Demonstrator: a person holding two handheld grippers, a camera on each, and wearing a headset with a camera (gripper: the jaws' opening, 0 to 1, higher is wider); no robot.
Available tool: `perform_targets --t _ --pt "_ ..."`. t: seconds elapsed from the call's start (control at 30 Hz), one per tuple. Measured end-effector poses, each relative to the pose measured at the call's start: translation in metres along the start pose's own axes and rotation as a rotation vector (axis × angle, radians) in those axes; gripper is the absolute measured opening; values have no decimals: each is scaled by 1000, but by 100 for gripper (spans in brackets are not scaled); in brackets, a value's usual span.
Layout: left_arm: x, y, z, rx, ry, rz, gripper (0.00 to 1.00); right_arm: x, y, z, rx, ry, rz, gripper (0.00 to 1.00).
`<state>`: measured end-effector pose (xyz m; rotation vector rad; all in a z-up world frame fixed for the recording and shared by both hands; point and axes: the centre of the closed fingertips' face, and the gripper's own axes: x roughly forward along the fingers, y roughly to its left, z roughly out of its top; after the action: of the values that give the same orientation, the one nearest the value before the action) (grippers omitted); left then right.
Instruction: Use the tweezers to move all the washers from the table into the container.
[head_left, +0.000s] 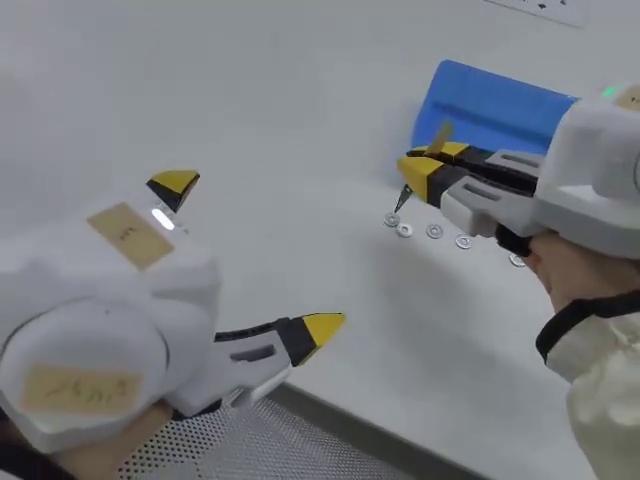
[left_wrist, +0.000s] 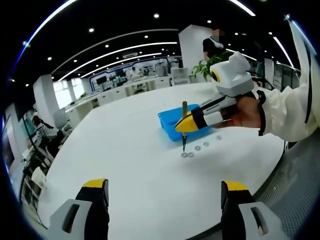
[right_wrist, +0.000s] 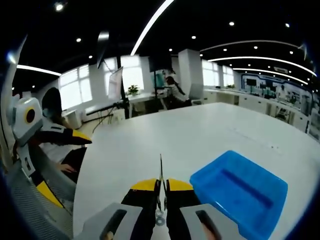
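Several small metal washers (head_left: 405, 230) lie in a loose row on the white table (head_left: 300, 130), in front of a blue container (head_left: 490, 105). My right gripper (head_left: 420, 168) is shut on thin tweezers (head_left: 401, 200), whose tip points down just above the left end of the row. In the right gripper view its jaws (right_wrist: 161, 186) pinch the tweezers (right_wrist: 161, 172), with the container (right_wrist: 240, 190) to the right. My left gripper (head_left: 248, 255) hangs open and empty at lower left, far from the washers (left_wrist: 190, 154). The left gripper view has the right gripper (left_wrist: 186, 124) over the washers.
The table's near edge runs along the bottom of the head view, over a perforated metal surface (head_left: 230, 445). Broad bare tabletop lies between the two grippers. Beyond the table is an open office hall with desks, where a person (left_wrist: 42, 132) sits.
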<state>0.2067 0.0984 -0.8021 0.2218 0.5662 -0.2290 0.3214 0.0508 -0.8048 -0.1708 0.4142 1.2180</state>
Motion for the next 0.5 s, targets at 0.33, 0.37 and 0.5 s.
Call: perform_targets --t 0.33,0.37,0.5 --pt "2 -1 -4 3 25 -3 94 4 -1 -9 -26 12 -3 2" --pt "2 0 -4 2 26 -1 94 4 1 -9 -26 14 0 2" --pt "2 -1 -5 4 31 -3 94 6 6 -9 -66 17 0 2"
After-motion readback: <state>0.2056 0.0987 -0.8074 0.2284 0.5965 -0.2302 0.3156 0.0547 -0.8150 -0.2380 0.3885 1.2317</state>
